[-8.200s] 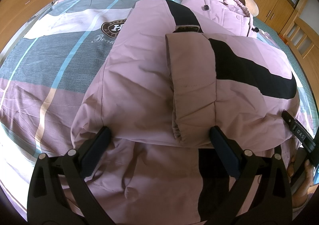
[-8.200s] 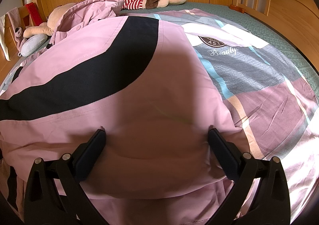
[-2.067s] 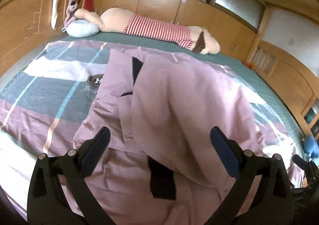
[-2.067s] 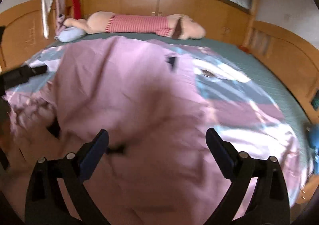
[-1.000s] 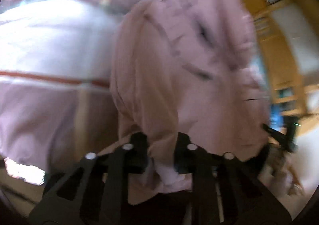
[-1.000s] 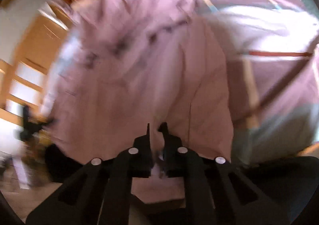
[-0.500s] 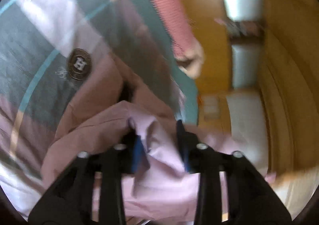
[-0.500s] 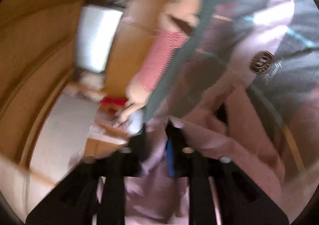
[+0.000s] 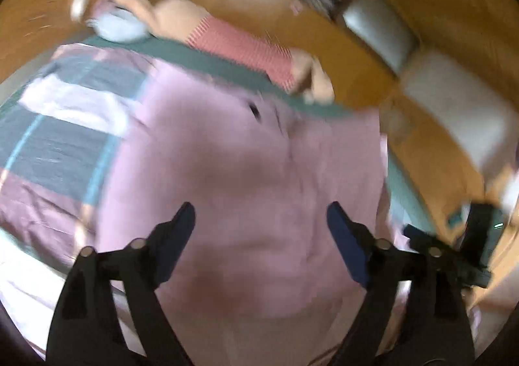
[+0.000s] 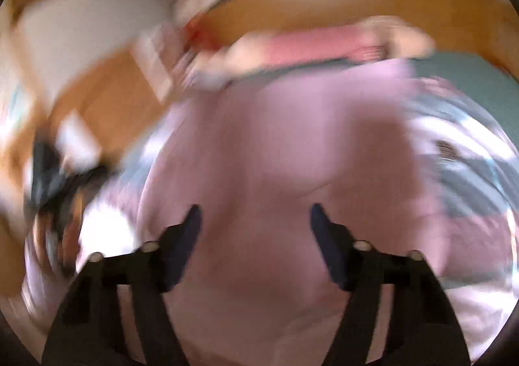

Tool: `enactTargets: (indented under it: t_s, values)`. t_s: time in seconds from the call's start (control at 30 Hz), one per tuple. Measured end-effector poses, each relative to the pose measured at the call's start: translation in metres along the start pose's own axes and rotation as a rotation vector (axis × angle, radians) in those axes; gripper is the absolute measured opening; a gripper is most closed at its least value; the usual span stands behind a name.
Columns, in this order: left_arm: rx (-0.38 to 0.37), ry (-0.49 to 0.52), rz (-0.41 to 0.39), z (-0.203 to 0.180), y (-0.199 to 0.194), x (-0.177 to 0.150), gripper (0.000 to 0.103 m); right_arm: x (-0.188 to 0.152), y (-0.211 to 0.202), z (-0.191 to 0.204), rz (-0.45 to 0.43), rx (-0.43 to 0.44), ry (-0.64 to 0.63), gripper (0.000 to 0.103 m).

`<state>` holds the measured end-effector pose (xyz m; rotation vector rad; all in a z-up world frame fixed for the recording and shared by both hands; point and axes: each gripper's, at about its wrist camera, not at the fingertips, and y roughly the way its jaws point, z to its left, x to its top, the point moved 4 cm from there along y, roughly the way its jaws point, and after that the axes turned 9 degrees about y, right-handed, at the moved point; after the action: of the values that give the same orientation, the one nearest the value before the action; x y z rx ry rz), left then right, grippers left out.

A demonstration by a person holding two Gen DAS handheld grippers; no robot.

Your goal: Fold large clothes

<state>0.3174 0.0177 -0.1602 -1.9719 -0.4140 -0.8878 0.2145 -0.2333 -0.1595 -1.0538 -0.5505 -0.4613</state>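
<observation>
Left gripper (image 9: 259, 223) and right gripper (image 10: 254, 220), jaws opening with nothing between them, above the pink coat (image 9: 246, 177); released, its puffy fold may spring apart.

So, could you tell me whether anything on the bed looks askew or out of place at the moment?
Nothing stands out. The pink padded jacket lies in a puffy, uneven bundle on the patchwork bedspread, with the long striped plush toy along the far edge. Both views are motion-blurred, so small flaws would not show.
</observation>
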Motion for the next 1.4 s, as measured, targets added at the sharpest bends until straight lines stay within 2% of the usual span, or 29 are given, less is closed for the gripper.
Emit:
enactTargets:
  t_s: [0.03,0.1,0.17,0.23,0.27,0.33,0.4,0.47,0.5,0.53,0.57,0.6,0.67,0.7,0.73,0.77,0.8,0.87,0.93,1.07,1.17,1.2,1.3,1.4]
  values:
    - [-0.002,0.027,0.023,-0.005,0.01,-0.005,0.077,-0.004,0.023,0.015,0.049,-0.014,-0.055,0.042]
    - [0.005,0.052,0.049,-0.007,0.025,-0.011,0.077,0.009,0.058,0.017,0.046,-0.106,-0.096,0.041]
    - [0.055,0.079,0.046,0.002,0.036,-0.012,0.078,0.055,0.104,-0.024,0.009,-0.212,-0.006,0.041]
    - [0.135,0.114,0.071,0.016,0.053,-0.007,0.083,0.095,0.134,-0.066,-0.007,-0.194,0.139,0.045]
    - [0.17,0.123,0.09,0.024,0.059,-0.007,0.084,0.113,0.144,-0.086,-0.031,-0.218,0.195,0.046]
    - [0.235,0.091,0.127,0.053,0.077,-0.007,0.084,0.132,0.152,-0.102,-0.083,-0.234,0.232,0.052]
    - [0.241,0.061,0.16,0.071,0.088,-0.01,0.085,0.135,0.152,-0.106,-0.076,-0.192,0.264,0.059]
    - [0.252,0.023,0.167,0.084,0.088,-0.01,0.085,0.132,0.13,-0.106,-0.123,-0.181,0.259,0.058]
    - [0.28,0.027,0.165,0.089,0.089,-0.011,0.085,0.133,0.12,-0.113,-0.165,-0.188,0.269,0.058]
    - [0.326,0.025,0.159,0.096,0.087,-0.01,0.085,0.13,0.101,-0.137,-0.224,-0.221,0.304,0.058]
    - [0.333,0.005,0.158,0.103,0.088,-0.01,0.085,0.128,0.089,-0.166,-0.261,-0.283,0.349,0.058]
    - [0.326,-0.022,0.158,0.108,0.088,-0.011,0.085,0.119,0.072,-0.2,-0.281,-0.403,0.401,0.059]
    - [0.319,-0.045,0.144,0.112,0.085,-0.009,0.085,0.106,0.059,-0.232,-0.257,-0.486,0.413,0.059]
    - [0.333,-0.033,0.134,0.109,0.084,-0.011,0.085,0.097,0.04,-0.244,-0.262,-0.718,0.383,0.059]
    - [0.357,-0.015,0.122,0.104,0.079,-0.01,0.083,0.094,0.021,-0.246,-0.307,-0.855,0.354,0.064]
    - [0.369,0.008,0.094,0.095,0.072,-0.007,0.082,0.089,-0.004,-0.242,-0.378,-0.924,0.337,0.069]
    - [0.361,0.029,0.06,0.085,0.064,-0.004,0.082,0.084,-0.027,-0.231,-0.434,-0.916,0.335,0.072]
    - [0.353,0.072,-0.006,0.059,0.044,0.004,0.084,0.073,-0.055,-0.198,-0.468,-0.817,0.301,0.08]
    - [0.347,0.111,-0.067,0.027,0.019,0.006,0.087,0.057,-0.075,-0.142,-0.483,-0.732,0.219,0.102]
    - [0.296,0.138,-0.124,-0.03,-0.021,0.005,0.092,0.025,-0.076,-0.028,-0.447,-0.612,0.073,0.102]
    - [0.294,0.158,-0.168,-0.056,-0.05,-0.002,0.101,0.008,-0.065,0.024,-0.416,-0.594,0.039,0.102]
    - [0.304,0.169,-0.177,-0.062,-0.057,-0.004,0.101,0.004,-0.06,0.04,-0.401,-0.602,0.022,0.102]
    - [0.353,0.227,-0.193,-0.08,-0.072,-0.013,0.101,0.003,-0.046,0.068,-0.385,-0.671,0.004,0.102]
    - [0.422,0.282,-0.186,-0.09,-0.079,-0.025,0.101,-0.005,-0.044,0.073,-0.383,-0.71,0.016,0.102]
